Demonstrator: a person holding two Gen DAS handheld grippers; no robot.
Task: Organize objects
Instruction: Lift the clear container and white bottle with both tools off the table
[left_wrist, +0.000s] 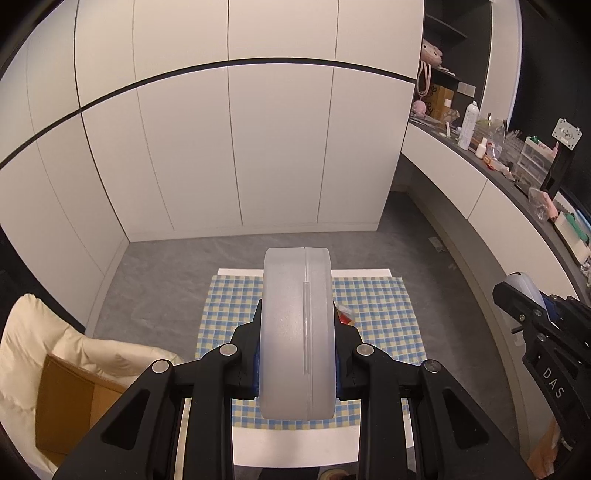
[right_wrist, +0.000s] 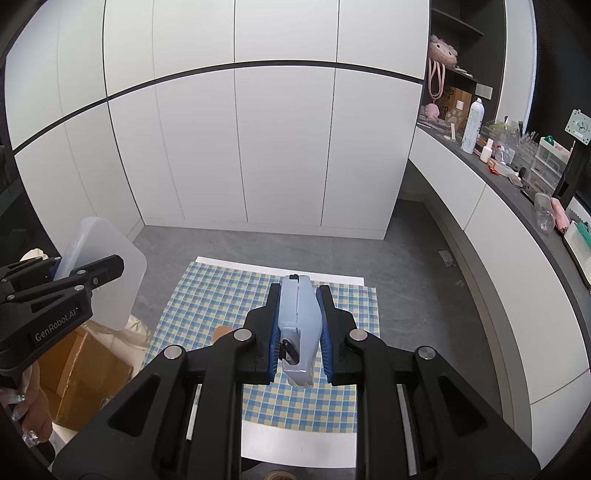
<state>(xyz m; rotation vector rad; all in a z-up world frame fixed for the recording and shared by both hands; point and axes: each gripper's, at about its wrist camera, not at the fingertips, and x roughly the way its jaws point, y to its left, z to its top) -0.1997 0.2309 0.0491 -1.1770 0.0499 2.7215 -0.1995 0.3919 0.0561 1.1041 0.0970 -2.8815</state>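
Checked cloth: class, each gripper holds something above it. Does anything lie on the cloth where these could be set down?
Little does. The left gripper holds a frosted box; the right gripper holds a pale blue tool. On the checked cloth, only a small red item shows beside the box. Cloth under both held things is hidden.

The frosted translucent plastic case (left_wrist: 297, 332) sits edge-on between the left gripper (left_wrist: 297, 354) jaws, above the blue-and-yellow checked cloth (left_wrist: 376, 325) spread on the white desk (left_wrist: 295, 443). The right gripper (right_wrist: 298, 332) to its right holds a pale blue plastic device (right_wrist: 300, 325)
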